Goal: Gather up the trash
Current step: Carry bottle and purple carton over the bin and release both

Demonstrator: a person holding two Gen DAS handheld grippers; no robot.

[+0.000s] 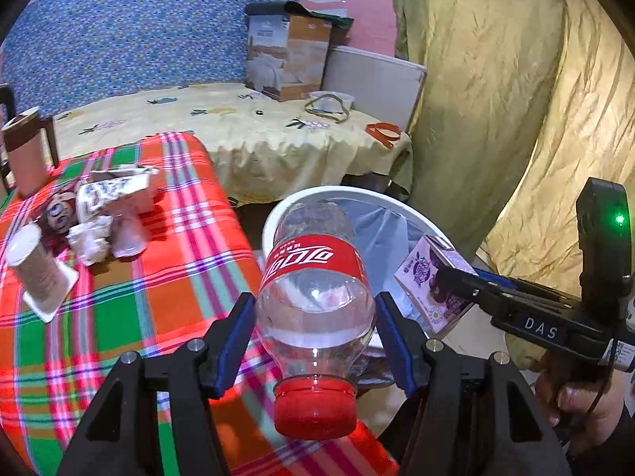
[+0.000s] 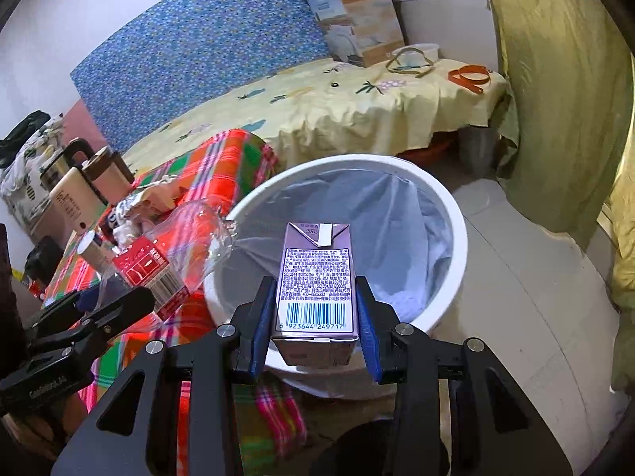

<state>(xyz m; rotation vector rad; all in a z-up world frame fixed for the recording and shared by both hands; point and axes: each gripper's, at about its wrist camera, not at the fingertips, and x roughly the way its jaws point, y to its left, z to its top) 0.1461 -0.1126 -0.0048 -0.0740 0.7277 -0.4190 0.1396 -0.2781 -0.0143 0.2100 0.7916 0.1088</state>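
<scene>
Red-capped and empty, the clear plastic bottle (image 1: 313, 313) is sitting cap-first toward the left wrist camera, clamped across its shoulder by the left gripper (image 1: 313, 341), whose jaws are clenching on it at a wide setting. The bottle's base is projecting over the near rim of the white waste bin (image 1: 357, 192), which is standing on the floor against the edge of the counter and is lined with a pale blue bag (image 2: 369, 214).

The right gripper (image 2: 315, 317) is grasping a purple drink carton (image 2: 317, 277) by its two narrow sides, jaws pressing on it at a medium setting. The carton is being held upright, barcode face toward the right wrist camera, directly above the bin opening. In the left wrist view the carton (image 1: 432, 281) is appearing just beside the bottle, over the bin's right side, with a hand (image 1: 583, 400) gripping the handle below.

On the plaid cloth (image 1: 119, 317) covering the counter, more litter is lying well apart from the bin: crumpled paper (image 1: 93, 240), a torn paper box (image 1: 119, 190) and a cylindrical canister (image 1: 35, 265). A brown tumbler (image 1: 24, 154) is standing at the far left edge.
</scene>
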